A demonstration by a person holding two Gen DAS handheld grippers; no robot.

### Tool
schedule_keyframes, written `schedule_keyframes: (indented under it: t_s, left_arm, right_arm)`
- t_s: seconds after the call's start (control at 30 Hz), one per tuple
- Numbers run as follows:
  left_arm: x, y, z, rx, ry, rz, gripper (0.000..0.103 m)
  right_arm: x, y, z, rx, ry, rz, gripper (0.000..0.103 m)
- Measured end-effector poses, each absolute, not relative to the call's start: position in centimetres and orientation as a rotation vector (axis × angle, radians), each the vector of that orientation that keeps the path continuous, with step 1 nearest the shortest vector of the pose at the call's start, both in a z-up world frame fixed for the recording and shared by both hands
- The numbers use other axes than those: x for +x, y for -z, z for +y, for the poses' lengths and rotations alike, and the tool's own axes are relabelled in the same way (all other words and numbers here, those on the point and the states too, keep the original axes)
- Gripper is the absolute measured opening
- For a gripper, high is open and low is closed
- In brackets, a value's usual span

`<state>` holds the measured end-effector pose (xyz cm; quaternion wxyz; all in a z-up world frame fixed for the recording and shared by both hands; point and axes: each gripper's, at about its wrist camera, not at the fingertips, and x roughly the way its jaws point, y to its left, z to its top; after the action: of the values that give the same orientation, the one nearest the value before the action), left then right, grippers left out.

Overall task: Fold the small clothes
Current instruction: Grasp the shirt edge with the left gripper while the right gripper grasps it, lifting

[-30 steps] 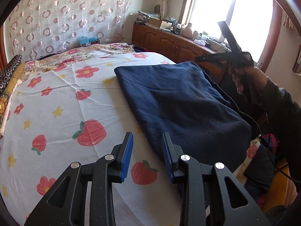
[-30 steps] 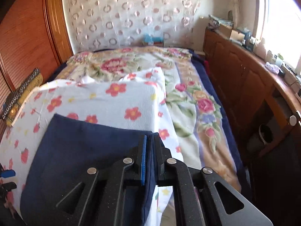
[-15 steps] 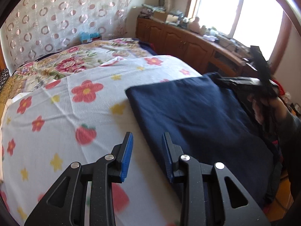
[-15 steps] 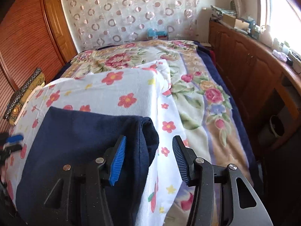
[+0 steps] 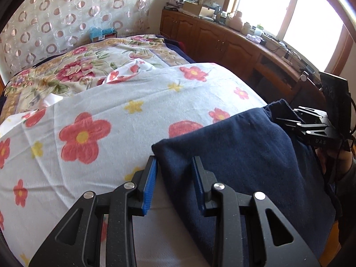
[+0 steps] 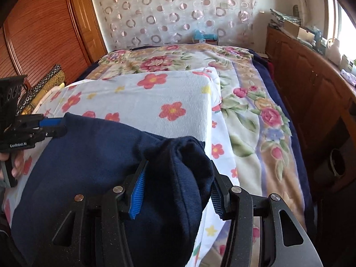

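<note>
Flowered bedspread [image 5: 138, 102]: navy garment [image 5: 244, 155] lies lengthwise between both grippers.

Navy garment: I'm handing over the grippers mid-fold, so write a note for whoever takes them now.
Left gripper: open, straddling a corner of the navy garment, not pinching.
Right gripper: jaws just opened; a bunched corner sits loose between them.
Garment: lying on the flowered sheet.
Done: spread out, apparently doubled over.
Left: regrip both corners, smooth the bunch, finish folding.
</note>
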<state>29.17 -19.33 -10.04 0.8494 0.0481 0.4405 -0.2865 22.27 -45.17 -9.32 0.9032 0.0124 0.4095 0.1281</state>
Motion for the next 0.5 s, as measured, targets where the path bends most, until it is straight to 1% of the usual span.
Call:
schedule_keyframes:
  t_s: [0.1,0.17,0.2,0.23,0.33,0.5]
  left_arm:
    - [29.1,10.1,-19.4,0.085,0.621,0.912,0.032]
    - [29.2,10.1,-19.3,0.057,0.645,0.903,0.032]
    - [29.2,10.1,-19.3,0.05,0.653,0.894,0.023]
    - [29.2,10.0,-19.3,0.051,0.654,0.886,0.015]
    - [29.1,9.1,-19.1,0.022,0.674,0.867,0.008]
    - [27.2,5.8,-19.0,0.013,0.708,0.772,0.006]
  right_arm:
    - [22.2,9.3,-45.2,0.016,-0.275,0.839,0.052]
    - [22.0,9.3,-44.9,-0.003,-0.271,0.831,0.049]
    - [21.8,9.2,-44.9,-0.012,-0.262,0.823,0.041]
    - [21.6,9.0,-44.9,-0.026,-0.251,0.807,0.026]
    - [20.8,8.6,-44.5,-0.035,-0.285,0.781,0.01]
    - [19.0,7.3,-44.0,-0.058,-0.289,0.719,0.009]
